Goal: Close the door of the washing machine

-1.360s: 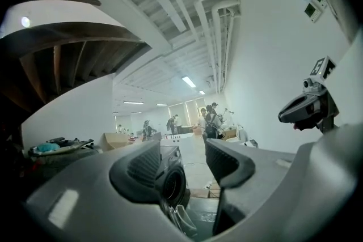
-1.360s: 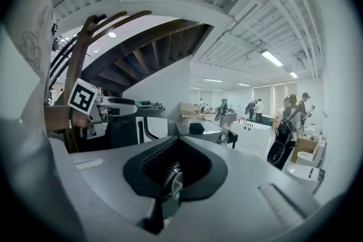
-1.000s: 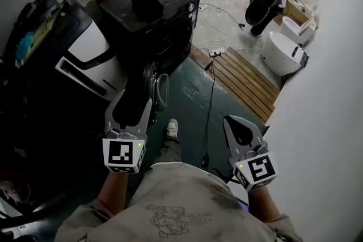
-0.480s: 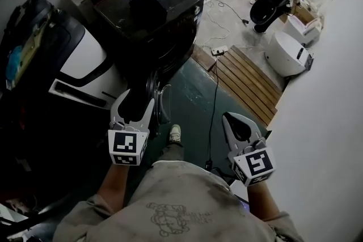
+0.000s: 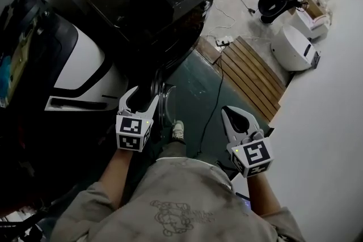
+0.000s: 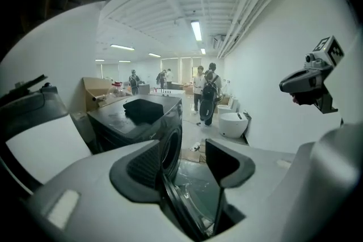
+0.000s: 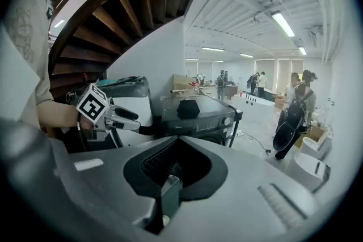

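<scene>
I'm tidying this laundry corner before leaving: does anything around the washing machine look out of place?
Yes: the door of the washing machine stands open, its edge between the spread fingers of the left gripper. A dark bundle lies on the machine's top, and a cable trails loose across the floor.

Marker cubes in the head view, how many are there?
2. One cube sits on the left gripper, at the washing machine door; the other cube on the right gripper, over the green floor. None appears hidden.
</scene>
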`<state>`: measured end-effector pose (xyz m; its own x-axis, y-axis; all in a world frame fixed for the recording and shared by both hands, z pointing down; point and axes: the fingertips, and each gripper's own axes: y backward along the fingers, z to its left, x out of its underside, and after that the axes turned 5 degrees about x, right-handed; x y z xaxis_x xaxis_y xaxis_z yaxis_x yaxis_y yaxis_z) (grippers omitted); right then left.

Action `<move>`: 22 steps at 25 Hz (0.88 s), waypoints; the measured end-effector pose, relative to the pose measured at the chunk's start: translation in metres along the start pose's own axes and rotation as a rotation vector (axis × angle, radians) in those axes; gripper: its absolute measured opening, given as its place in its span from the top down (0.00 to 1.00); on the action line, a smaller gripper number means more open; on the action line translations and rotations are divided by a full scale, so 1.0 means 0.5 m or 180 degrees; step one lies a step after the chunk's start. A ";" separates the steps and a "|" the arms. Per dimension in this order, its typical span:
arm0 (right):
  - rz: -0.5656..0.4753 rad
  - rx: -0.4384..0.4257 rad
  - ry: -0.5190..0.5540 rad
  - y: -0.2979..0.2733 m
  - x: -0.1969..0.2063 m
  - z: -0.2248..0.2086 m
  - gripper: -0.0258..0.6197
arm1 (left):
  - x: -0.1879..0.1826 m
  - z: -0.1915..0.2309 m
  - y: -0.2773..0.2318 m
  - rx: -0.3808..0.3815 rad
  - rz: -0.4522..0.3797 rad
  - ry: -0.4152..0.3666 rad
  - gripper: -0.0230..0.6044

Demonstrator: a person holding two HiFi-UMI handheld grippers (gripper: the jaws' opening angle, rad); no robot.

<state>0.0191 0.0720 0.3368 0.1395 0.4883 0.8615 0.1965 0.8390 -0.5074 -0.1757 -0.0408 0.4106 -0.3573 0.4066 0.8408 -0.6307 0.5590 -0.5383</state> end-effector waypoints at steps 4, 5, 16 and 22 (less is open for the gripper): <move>0.0213 -0.0073 0.0001 -0.062 0.028 -0.003 0.91 | 0.052 0.035 -0.064 0.0061 0.0211 0.0179 0.58; 0.0281 -0.0099 0.0011 -0.076 0.039 -0.003 0.91 | 0.068 0.042 -0.079 0.0071 0.0274 0.0232 0.58; 0.0615 -0.0339 -0.0002 -0.195 0.092 -0.034 0.91 | 0.215 0.087 -0.178 0.0026 0.0843 0.0579 0.58; 0.0704 -0.0489 0.0088 -0.239 0.117 -0.068 0.91 | 0.275 0.098 -0.210 -0.0097 0.1103 0.0699 0.58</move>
<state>0.0368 -0.0082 0.4470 0.2213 0.6471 0.7296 0.3031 0.6654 -0.6822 -0.1923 -0.0789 0.5854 -0.3874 0.7174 0.5791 -0.4769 0.3816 -0.7918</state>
